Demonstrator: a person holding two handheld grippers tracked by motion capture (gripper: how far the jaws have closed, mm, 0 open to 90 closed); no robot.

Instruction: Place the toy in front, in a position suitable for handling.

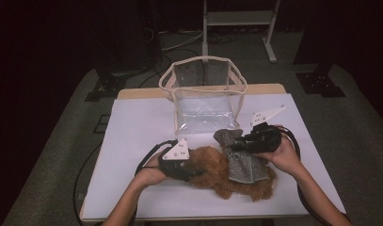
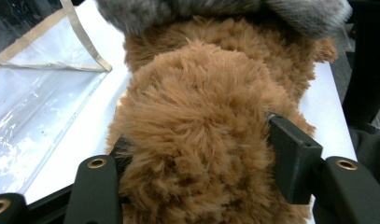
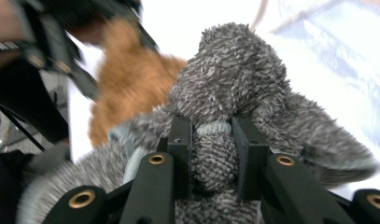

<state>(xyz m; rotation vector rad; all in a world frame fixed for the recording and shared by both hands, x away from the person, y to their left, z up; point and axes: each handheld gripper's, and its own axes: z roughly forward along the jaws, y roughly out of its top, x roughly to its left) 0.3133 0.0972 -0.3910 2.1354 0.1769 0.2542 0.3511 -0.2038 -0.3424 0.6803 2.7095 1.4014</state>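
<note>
The left gripper (image 2: pixel 192 154) has its jaws spread wide around a fluffy brown plush toy (image 2: pixel 201 116), pressing its fur, seemingly to pin it down; the right gripper (image 3: pixel 211 154) is clamped on a fold of grey knitted garment (image 3: pixel 234 84), likely to work it over or off the toy; both lie at the table's six o'clock on a white sheet (image 1: pixel 142 122); a clear plastic bag (image 1: pixel 203 94) stands open at twelve o'clock; the room around is dark.

Dark room, grey carpet floor (image 1: pixel 363 136)
</note>
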